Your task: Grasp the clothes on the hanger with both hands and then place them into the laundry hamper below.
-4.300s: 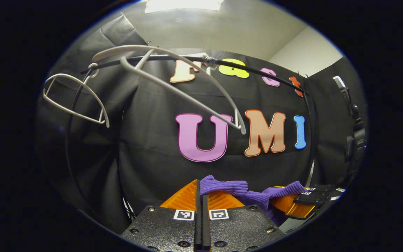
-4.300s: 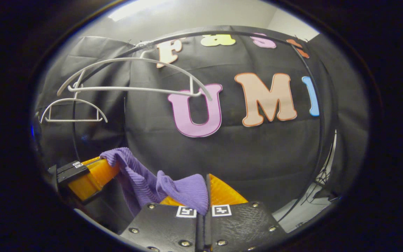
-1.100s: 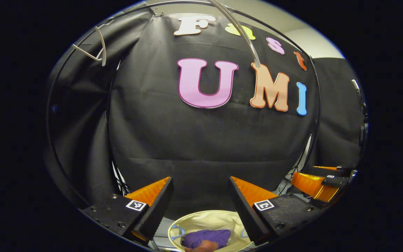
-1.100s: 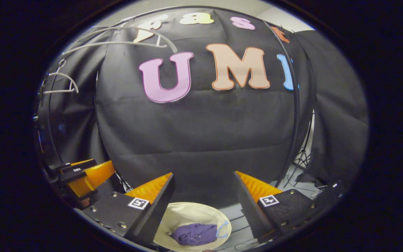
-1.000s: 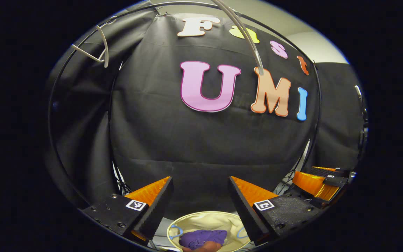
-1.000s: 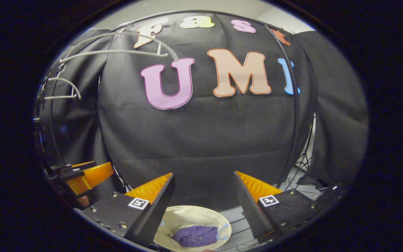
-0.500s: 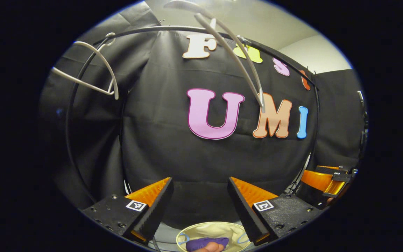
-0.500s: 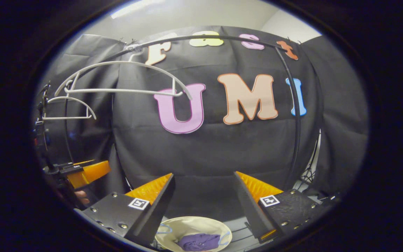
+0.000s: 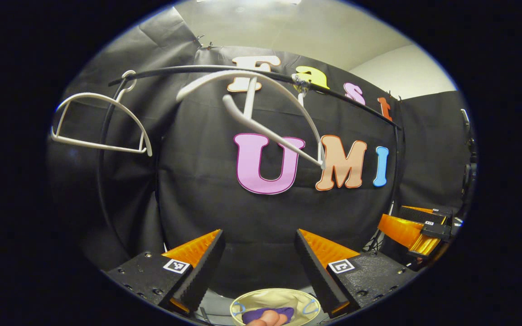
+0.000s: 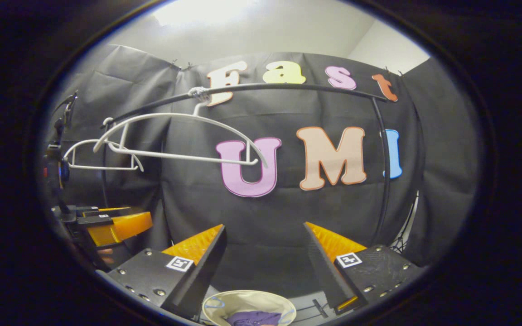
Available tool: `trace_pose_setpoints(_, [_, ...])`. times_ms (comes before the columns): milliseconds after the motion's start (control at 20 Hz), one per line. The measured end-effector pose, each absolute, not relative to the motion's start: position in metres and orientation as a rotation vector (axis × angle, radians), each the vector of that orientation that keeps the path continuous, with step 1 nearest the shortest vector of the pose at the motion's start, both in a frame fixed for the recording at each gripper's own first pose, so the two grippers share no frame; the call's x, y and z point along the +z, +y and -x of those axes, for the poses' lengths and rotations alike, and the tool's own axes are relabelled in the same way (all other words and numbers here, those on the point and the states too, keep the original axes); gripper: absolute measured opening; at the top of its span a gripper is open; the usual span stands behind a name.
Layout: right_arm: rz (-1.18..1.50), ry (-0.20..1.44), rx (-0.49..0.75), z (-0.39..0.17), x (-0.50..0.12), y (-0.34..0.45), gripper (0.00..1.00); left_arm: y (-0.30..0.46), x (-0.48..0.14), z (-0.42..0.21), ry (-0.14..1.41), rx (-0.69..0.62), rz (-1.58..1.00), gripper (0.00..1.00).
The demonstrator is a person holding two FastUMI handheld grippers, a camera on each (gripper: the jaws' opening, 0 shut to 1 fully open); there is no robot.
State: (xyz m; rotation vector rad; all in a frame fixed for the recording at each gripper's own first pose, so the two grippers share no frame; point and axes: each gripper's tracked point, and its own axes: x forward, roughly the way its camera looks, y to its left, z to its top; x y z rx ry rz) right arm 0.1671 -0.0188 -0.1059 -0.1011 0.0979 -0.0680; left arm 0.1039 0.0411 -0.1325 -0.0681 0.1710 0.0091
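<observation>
Both the left gripper [image 9: 258,240] and right gripper [image 10: 264,235] are hanging released, fingers spread, while the purple garment [image 10: 254,318] is lying inside the cream laundry hamper [image 10: 224,302] below the bare white hanger [image 10: 184,136]

Each gripper, left gripper [image 9: 258,246] and right gripper [image 10: 264,242], has wedge-shaped ribbed fingers on black textured, screw-studded blocks bearing small square black-and-white markers.
</observation>
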Motion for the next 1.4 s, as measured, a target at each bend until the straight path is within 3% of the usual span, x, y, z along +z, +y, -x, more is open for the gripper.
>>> trace_pose_setpoints(250, [0.097, 0.081, -0.035, -0.153, -0.093, -0.001, 0.99, 0.038, -0.098, -0.092, 0.108, 0.03, 0.043, 0.95])
trace_pose_setpoints(500, [0.108, 0.071, -0.031, -0.13, -0.082, -0.003, 0.99, 0.03, -0.089, -0.08, 0.109, 0.046, 0.036, 0.92])
trace_pose_setpoints(550, [0.099, 0.067, -0.031, -0.126, -0.081, -0.003, 0.94, 0.027, -0.085, -0.079, 0.103, 0.05, 0.029, 0.92])
trace_pose_setpoints(600, [0.088, 0.062, -0.027, -0.122, -0.08, -0.003, 0.99, 0.024, -0.085, -0.078, 0.096, 0.052, 0.026, 0.95])
trace_pose_setpoints(650, [0.079, 0.06, -0.024, -0.119, -0.079, -0.005, 0.99, 0.019, -0.084, -0.076, 0.093, 0.051, 0.026, 0.92])
trace_pose_setpoints(700, [0.078, 0.06, -0.019, -0.115, -0.078, -0.006, 0.99, 0.013, -0.082, -0.075, 0.091, 0.046, 0.031, 0.95])
trace_pose_setpoints(750, [0.084, 0.059, -0.011, -0.111, -0.076, -0.007, 0.96, 0.007, -0.082, -0.075, 0.092, 0.045, 0.036, 0.92])
trace_pose_setpoints(850, [0.1, 0.063, 0.004, -0.106, -0.075, -0.011, 1.0, -0.004, -0.079, -0.074, 0.088, 0.042, 0.041, 0.92])
trace_pose_setpoints(1400, [0.071, 0.085, 0.062, -0.083, -0.081, -0.043, 0.99, -0.047, -0.088, -0.08, 0.088, 0.056, 0.008, 0.92])
